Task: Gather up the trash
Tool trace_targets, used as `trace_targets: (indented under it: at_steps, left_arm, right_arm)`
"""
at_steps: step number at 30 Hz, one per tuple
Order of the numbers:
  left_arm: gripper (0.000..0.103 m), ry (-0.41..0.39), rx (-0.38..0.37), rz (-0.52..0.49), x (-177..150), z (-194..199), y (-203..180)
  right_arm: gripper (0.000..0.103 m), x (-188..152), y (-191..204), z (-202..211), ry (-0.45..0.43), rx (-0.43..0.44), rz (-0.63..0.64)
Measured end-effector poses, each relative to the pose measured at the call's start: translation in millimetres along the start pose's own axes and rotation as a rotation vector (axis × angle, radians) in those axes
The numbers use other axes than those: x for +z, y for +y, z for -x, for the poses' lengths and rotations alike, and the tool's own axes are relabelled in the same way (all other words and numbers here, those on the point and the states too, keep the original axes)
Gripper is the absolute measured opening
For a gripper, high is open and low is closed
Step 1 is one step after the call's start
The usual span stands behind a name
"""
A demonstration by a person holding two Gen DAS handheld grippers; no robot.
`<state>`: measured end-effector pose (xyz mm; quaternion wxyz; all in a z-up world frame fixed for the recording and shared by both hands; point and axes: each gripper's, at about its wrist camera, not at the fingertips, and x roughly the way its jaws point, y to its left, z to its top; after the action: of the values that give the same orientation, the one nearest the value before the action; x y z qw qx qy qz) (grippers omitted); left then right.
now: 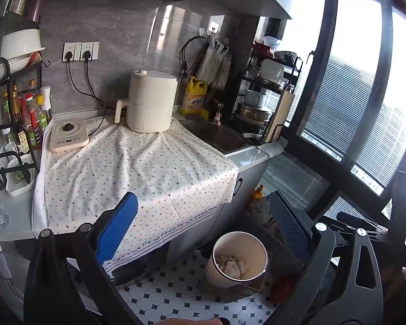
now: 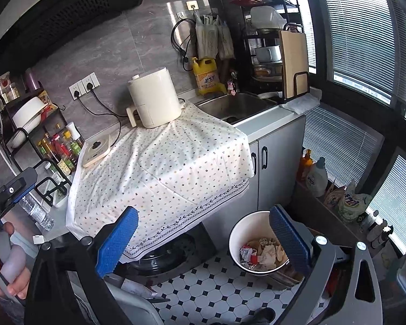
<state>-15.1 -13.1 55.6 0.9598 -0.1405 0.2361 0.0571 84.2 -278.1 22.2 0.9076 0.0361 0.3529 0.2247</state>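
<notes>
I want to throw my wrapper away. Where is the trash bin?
The white trash bin stands on the tiled floor, low and right in both views, beside the grey cabinet under the sink, with crumpled trash inside.

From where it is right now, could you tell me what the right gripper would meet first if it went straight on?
Most likely the dotted tablecloth where it hangs over the counter edge: it fills the gap between the open jaws of the right gripper. The trash bin sits lower and to the right. Depth is hard to judge.
</notes>
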Motion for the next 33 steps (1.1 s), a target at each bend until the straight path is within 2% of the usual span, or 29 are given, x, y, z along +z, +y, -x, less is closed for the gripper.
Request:
trace_targets:
  at_steps: [33]
  left_arm:
    - [0.097,0.009,0.036,-0.014,-5,2,-2]
  right_arm:
    - [0.095,-8,9,-13,0.018,0.016,-0.001]
